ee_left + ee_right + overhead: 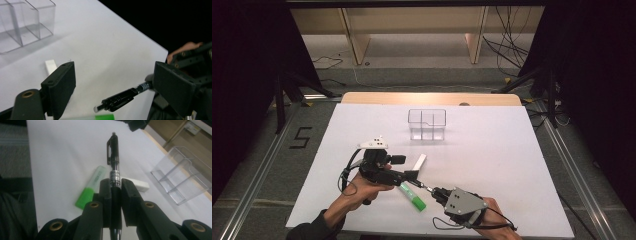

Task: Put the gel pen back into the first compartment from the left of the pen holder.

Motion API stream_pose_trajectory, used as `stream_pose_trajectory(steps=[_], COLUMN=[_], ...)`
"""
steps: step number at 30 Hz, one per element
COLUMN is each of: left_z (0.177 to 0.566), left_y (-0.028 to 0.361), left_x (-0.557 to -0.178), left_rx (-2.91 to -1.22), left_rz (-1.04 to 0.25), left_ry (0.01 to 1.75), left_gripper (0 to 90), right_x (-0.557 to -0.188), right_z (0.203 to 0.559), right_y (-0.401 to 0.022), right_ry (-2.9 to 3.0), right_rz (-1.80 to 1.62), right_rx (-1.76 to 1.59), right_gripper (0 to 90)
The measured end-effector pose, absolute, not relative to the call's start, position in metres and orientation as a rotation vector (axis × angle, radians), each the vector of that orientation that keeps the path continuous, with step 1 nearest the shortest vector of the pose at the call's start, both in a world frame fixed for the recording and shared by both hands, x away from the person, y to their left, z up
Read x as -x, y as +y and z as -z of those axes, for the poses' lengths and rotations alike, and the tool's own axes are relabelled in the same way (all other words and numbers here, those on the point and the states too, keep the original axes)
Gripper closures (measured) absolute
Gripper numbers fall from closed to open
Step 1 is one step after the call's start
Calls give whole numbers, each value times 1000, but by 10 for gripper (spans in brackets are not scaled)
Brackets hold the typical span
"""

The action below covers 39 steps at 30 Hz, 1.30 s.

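Right gripper [115,185] pinches the black pen [113,157] near its tip, long axis aimed clip-end-first at the left gripper [113,83] — jaws spread, pen end between them, untouched.

I'm working in what looks like a lab recording bay: a white-topped table [492,150] sits between black curtains [597,60]. Loose black cables [507,47] trail across the grey floor [412,67], and black tripod legs [279,100] stand on it beside metal floor rails [257,175].

Organizer [427,124] blocks the back; sides lie free.
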<state>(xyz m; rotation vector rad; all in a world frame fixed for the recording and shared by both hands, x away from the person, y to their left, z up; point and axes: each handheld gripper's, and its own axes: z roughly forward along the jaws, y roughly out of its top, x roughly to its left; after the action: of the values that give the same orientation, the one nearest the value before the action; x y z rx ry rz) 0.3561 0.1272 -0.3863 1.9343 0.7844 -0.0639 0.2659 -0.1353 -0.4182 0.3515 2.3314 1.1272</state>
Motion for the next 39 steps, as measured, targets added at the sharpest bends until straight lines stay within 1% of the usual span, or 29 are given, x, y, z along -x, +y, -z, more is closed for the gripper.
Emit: stream_pose_trajectory(steps=[2,9,16,23,28,31,39], left_z=[385,385,387,391,394,395,396], left_y=[124,110,99,88,82,79,73], left_x=[-356,-352,-347,-343,-342,-342,-339], left_rx=[-2002,-2229,-2393,-2489,-2550,-2571,-2620], left_rz=[68,142,162,218,227,246,250], left_ry=[745,602,462,374,319,293,207], left_gripper=[188,212,241,292,336,382,484], right_x=[-266,-269,-272,-273,-273,-273,-271], right_z=[417,412,406,406,407,406,407], right_y=[-134,-130,-125,-120,-118,-116,-113], right_ry=[2364,2458,2529,2564,2589,2588,2613], right_rz=[-1093,-1004,-984,-984,-970,-961,-952], right_rx=[-293,-130,-70,-4,28,43,66], right_gripper=[803,804,803,803,803,803,803])
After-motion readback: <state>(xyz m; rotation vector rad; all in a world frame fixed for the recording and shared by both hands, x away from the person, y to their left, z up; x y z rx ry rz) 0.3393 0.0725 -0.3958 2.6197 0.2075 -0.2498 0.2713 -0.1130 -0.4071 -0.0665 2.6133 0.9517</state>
